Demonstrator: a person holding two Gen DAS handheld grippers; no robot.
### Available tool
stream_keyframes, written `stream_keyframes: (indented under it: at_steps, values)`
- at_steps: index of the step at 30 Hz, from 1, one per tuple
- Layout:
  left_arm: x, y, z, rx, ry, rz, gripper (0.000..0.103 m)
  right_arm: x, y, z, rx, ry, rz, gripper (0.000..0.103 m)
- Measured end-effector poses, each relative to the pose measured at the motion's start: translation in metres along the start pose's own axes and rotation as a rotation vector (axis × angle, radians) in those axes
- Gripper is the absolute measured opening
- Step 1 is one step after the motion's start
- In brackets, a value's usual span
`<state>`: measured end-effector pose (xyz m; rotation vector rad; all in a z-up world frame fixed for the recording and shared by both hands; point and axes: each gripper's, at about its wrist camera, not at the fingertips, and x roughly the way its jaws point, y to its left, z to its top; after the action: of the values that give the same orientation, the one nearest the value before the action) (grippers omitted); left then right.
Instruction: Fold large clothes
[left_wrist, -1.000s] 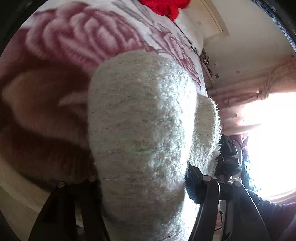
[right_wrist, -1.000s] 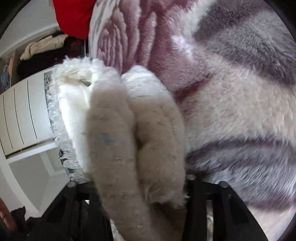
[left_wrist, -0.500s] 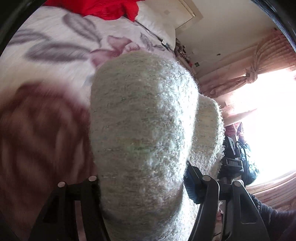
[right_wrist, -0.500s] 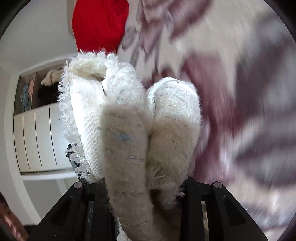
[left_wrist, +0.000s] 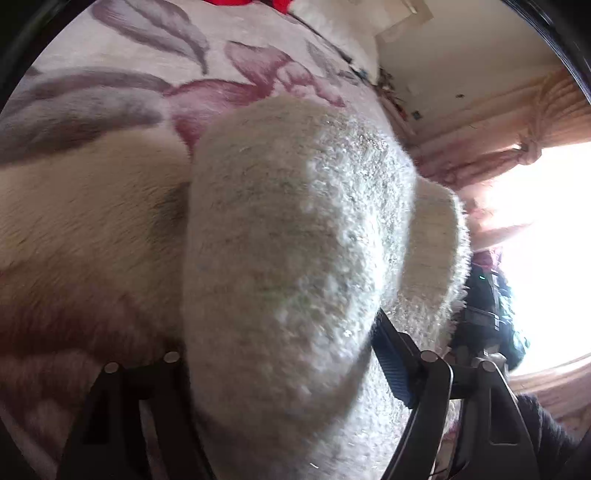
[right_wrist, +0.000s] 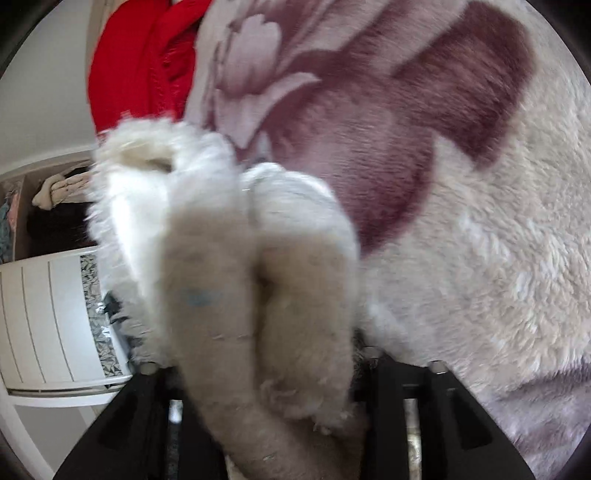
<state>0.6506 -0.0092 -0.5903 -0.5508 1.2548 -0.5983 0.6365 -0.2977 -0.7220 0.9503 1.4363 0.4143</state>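
A fuzzy cream knitted garment (left_wrist: 295, 258) fills the middle of the left wrist view, bunched between the fingers of my left gripper (left_wrist: 280, 369), which is shut on it. In the right wrist view the same garment (right_wrist: 258, 295) hangs in two thick folds from my right gripper (right_wrist: 269, 373), also shut on it. Both grippers hold it above a plush floral blanket (left_wrist: 92, 221), which also shows in the right wrist view (right_wrist: 461, 221). The fingertips are hidden by the fabric.
A red garment (right_wrist: 140, 62) lies at the far end of the blanket. A white cabinet (right_wrist: 48, 314) stands left of the bed in the right wrist view. A bright window with pink curtains (left_wrist: 517, 147) is to the right in the left wrist view.
Both grippers have moved over the blanket with the garment still held; the floral pattern beneath has shifted, and the red garment now sits nearer in the right wrist view.
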Motion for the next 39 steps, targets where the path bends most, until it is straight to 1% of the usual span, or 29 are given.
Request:
stream_keyframes:
  at_steps: [1, 2, 3, 4, 5, 6, 7, 8, 9, 10, 11, 12, 13, 14, 15, 18, 19, 21, 23, 26, 27, 28, 31, 32, 33, 37, 39]
  values:
    - [-0.007, -0.003, -0.004, -0.021, -0.003, 0.036, 0.077, -0.007, 0.001, -0.004, 0.003, -0.003, -0.020, 0.064]
    - [-0.009, -0.006, -0.002, -0.028, -0.003, 0.076, 0.079, -0.024, -0.003, -0.006, -0.002, -0.011, -0.047, 0.066]
    - [-0.017, -0.013, -0.006, -0.012, -0.017, 0.144, 0.079, -0.037, 0.006, -0.012, -0.035, -0.044, -0.132, 0.075]
    - [-0.026, -0.023, -0.011, 0.025, -0.052, 0.232, 0.079, -0.044, 0.013, -0.020, -0.066, -0.073, -0.215, 0.088]
    - [-0.032, -0.030, -0.010, 0.059, -0.084, 0.313, 0.079, -0.054, 0.025, -0.032, -0.116, -0.114, -0.344, 0.092]
    - [-0.039, -0.039, -0.016, 0.091, -0.114, 0.389, 0.079, -0.063, 0.029, -0.046, -0.159, -0.149, -0.475, 0.094]
    - [-0.049, -0.052, -0.025, 0.128, -0.140, 0.476, 0.080, -0.068, 0.035, -0.060, -0.191, -0.175, -0.575, 0.094]
    - [-0.054, -0.058, -0.031, 0.144, -0.150, 0.517, 0.082, -0.073, 0.043, -0.077, -0.227, -0.206, -0.677, 0.095]
    - [-0.063, -0.068, -0.041, 0.154, -0.165, 0.545, 0.093, -0.077, 0.052, -0.091, -0.258, -0.233, -0.759, 0.099]
    - [-0.071, -0.077, -0.052, 0.161, -0.173, 0.556, 0.099, -0.080, 0.064, -0.111, -0.296, -0.262, -0.847, 0.100]
    - [-0.078, -0.083, -0.062, 0.160, -0.181, 0.563, 0.103, -0.081, 0.070, -0.122, -0.311, -0.281, -0.882, 0.100]
    - [-0.087, -0.091, -0.072, 0.156, -0.190, 0.577, 0.103, -0.086, 0.081, -0.134, -0.327, -0.306, -0.912, 0.101]
    - [-0.096, -0.100, -0.084, 0.156, -0.193, 0.593, 0.103, -0.089, 0.092, -0.149, -0.340, -0.329, -0.930, 0.101]
    - [-0.097, -0.108, -0.084, 0.156, -0.194, 0.607, 0.103, -0.089, 0.105, -0.149, -0.340, -0.345, -0.940, 0.101]
    - [-0.103, -0.118, -0.089, 0.149, -0.195, 0.621, 0.103, -0.095, 0.117, -0.162, -0.340, -0.362, -0.948, 0.101]
    - [-0.122, -0.144, -0.102, 0.147, -0.210, 0.636, 0.103, -0.118, 0.144, -0.206, -0.317, -0.397, -0.926, 0.101]
    - [-0.137, -0.159, -0.112, 0.147, -0.216, 0.641, 0.103, -0.128, 0.152, -0.219, -0.316, -0.409, -0.926, 0.102]
    - [-0.149, -0.178, -0.116, 0.155, -0.230, 0.653, 0.103, -0.148, 0.172, -0.242, -0.308, -0.435, -0.919, 0.102]
    - [-0.172, -0.206, -0.131, 0.164, -0.247, 0.644, 0.103, -0.171, 0.193, -0.271, -0.311, -0.463, -0.917, 0.102]
    - [-0.210, -0.247, -0.156, 0.188, -0.276, 0.657, 0.103, -0.205, 0.228, -0.313, -0.340, -0.507, -0.931, 0.102]
    - [-0.222, -0.261, -0.164, 0.195, -0.289, 0.653, 0.103, -0.219, 0.243, -0.332, -0.349, -0.524, -0.931, 0.102]
    - [-0.232, -0.273, -0.171, 0.200, -0.301, 0.654, 0.103, -0.227, 0.251, -0.342, -0.354, -0.532, -0.931, 0.102]
    - [-0.270, -0.313, -0.198, 0.218, -0.339, 0.650, 0.103, -0.265, 0.288, -0.391, -0.373, -0.585, -0.927, 0.102]
    - [-0.277, -0.322, -0.204, 0.223, -0.349, 0.653, 0.103, -0.274, 0.297, -0.401, -0.376, -0.594, -0.922, 0.102]
    - [-0.289, -0.333, -0.213, 0.229, -0.360, 0.656, 0.103, -0.288, 0.310, -0.420, -0.382, -0.616, -0.916, 0.102]
    - [-0.327, -0.371, -0.247, 0.251, -0.390, 0.665, 0.103, -0.327, 0.352, -0.480, -0.421, -0.658, -0.904, 0.102]
    - [-0.344, -0.387, -0.263, 0.260, -0.405, 0.664, 0.103, -0.341, 0.369, -0.504, -0.442, -0.674, -0.897, 0.102]
